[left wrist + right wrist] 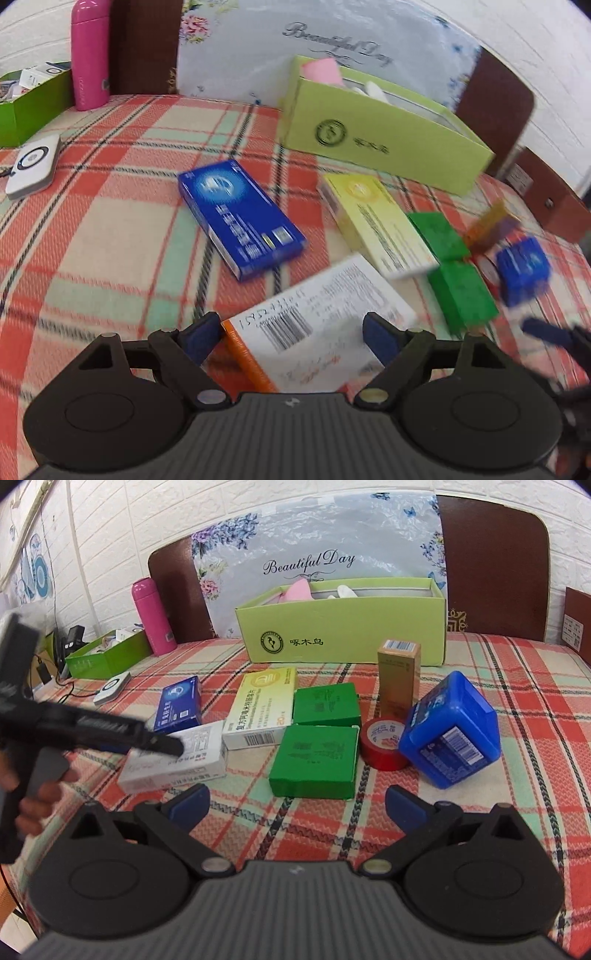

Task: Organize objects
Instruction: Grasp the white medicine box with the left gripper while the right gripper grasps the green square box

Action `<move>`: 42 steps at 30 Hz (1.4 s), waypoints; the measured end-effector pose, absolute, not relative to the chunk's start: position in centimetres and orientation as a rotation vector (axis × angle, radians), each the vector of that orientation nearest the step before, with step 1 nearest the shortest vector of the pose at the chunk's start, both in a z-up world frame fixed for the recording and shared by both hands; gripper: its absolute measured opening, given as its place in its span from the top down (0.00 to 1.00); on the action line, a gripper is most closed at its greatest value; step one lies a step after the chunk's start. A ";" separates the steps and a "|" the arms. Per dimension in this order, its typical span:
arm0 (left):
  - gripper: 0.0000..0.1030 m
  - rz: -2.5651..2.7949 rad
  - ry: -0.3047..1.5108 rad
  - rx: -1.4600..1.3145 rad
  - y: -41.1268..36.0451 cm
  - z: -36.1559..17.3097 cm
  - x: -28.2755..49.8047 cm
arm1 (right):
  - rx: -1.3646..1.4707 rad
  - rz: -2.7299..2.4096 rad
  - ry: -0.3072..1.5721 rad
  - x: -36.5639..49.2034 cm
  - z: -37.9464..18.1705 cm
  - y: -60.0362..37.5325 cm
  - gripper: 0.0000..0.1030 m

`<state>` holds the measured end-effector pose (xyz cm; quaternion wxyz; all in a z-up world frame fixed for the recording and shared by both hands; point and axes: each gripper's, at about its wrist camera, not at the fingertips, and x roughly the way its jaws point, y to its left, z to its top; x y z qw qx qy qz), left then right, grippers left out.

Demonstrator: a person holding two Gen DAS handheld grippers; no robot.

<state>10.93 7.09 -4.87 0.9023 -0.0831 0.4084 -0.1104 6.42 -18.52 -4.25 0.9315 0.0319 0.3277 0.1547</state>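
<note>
Several boxes lie on the plaid cloth [480, 686]. My left gripper [291, 332] is open, its jaws to either side of the near end of a white and orange box [317, 317], [173, 760], without closing on it. My right gripper [295, 805] is open and empty, just in front of a green box [314, 760]. A second green box [325, 703], a yellow box [262, 709], a dark blue box [179, 705], a red tape roll [384, 742], a blue tub [450, 731] and an upright gold box [399, 679] lie around. An open light green carton [343, 627] stands behind.
A pink flask [153, 616], a dark green tray [107, 653] and a white device [112, 688] are at the far left. Brown chair backs [491, 565] and a floral bag stand behind the carton. The left handle and hand [44, 738] cross the right view.
</note>
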 end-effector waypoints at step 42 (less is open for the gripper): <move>0.28 -0.267 0.908 0.067 -2.7 -4.7 8.5 | -0.066 0.277 0.747 3.0 -5.6 -18.9 0.39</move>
